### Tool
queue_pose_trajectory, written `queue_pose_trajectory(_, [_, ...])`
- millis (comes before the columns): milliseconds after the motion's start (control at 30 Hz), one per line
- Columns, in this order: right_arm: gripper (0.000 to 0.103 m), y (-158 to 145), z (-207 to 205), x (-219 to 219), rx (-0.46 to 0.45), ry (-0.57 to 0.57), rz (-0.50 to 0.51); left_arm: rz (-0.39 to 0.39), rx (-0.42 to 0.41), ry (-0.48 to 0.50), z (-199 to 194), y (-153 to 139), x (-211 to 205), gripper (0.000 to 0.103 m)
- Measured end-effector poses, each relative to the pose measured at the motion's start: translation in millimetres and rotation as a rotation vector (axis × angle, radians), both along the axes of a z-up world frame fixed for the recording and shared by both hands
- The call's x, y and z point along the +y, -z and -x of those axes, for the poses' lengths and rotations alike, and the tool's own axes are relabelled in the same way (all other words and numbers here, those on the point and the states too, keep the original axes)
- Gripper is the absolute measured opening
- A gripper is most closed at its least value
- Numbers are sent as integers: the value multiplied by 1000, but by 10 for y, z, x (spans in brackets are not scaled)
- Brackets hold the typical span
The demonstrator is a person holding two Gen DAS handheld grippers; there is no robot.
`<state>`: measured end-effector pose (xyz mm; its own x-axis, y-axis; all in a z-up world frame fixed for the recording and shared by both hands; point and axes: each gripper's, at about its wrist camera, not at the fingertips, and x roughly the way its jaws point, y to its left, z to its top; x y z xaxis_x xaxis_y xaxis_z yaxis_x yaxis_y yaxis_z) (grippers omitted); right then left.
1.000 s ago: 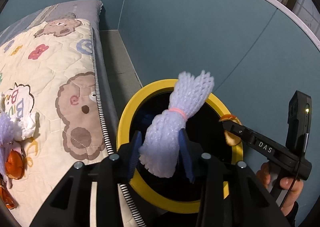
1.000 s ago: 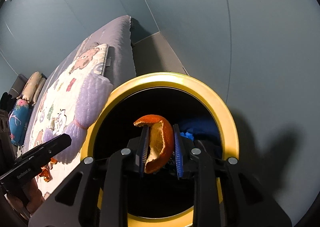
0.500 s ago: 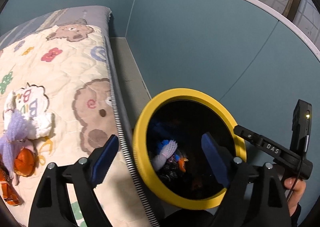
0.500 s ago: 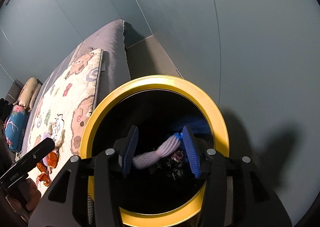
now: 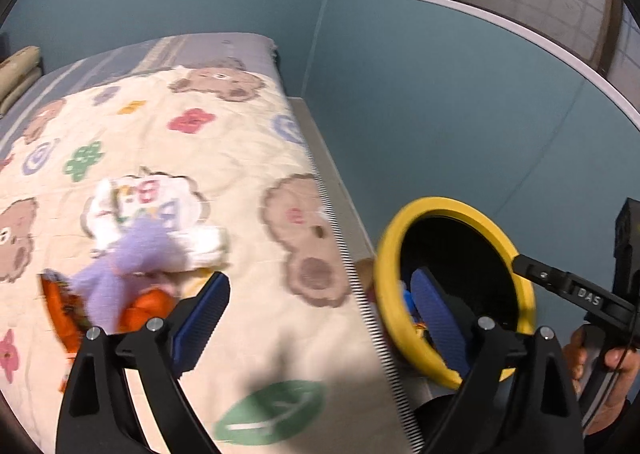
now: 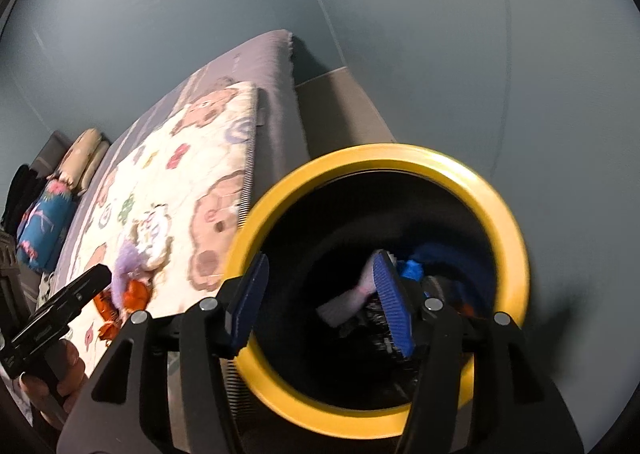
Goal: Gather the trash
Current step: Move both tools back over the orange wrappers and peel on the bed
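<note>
**Between bin and bed: both grippers empty**

Beside the bed, my left gripper (image 5: 320, 318) hung with its blue pads spread wide and nothing between them, pointed across the cream bear-print quilt (image 5: 208, 158). My right gripper (image 6: 320, 306) was likewise spread and empty, aimed into the round yellow-rimmed black trash bin (image 6: 508, 214), where a pale foam-net sleeve (image 6: 352, 298) and blue scraps lay at the bottom.

Remaining trash sat on the quilt: a lilac foam-net sleeve (image 5: 120, 266) lying over orange peel pieces (image 5: 148, 306), touching crumpled white tissue (image 5: 200, 246).

Judgement for the next pick: bring the open left pads down astride the lilac sleeve alone, close on its middle, and lift clear of the quilt so the fabric is not pinched.

Motion blur smeared the pile; how many peel pieces there were I could not tell. Bin depth was lost in darkness.
</note>
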<state>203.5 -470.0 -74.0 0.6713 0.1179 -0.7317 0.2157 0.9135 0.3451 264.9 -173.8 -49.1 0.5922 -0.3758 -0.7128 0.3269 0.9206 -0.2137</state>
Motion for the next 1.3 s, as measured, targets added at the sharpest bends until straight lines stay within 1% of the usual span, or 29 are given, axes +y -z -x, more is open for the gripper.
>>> queue_pose_trajectory(333, [53, -188, -164, 657, -24, -127, 10, -26, -13, -153, -44, -58, 826, 89])
queue_pose_trajectory(567, [54, -234, -289, 1109, -24, -211, 16, -61, -16, -247, -53, -60, 1338, 89])
queue_pose_trajectory(700, [54, -209, -371, 1361, -18, -260, 16, -84, -11, -286, -77, -8, 1551, 89])
queue_pose_trajectory(900, [54, -132, -483, 1731, 3, -334, 19, -106, 26, -344, -129, 139, 1860, 89])
queue_pose_trajectory(1200, [54, 41, -694, 2192, 46, -420, 20, -100, 71, -401, -227, 350, 2133, 89])
queue_pose_trajectory(1300, [54, 118, -774, 2330, 66, -442, 21, -87, 90, -412, -258, 431, 2191, 89])
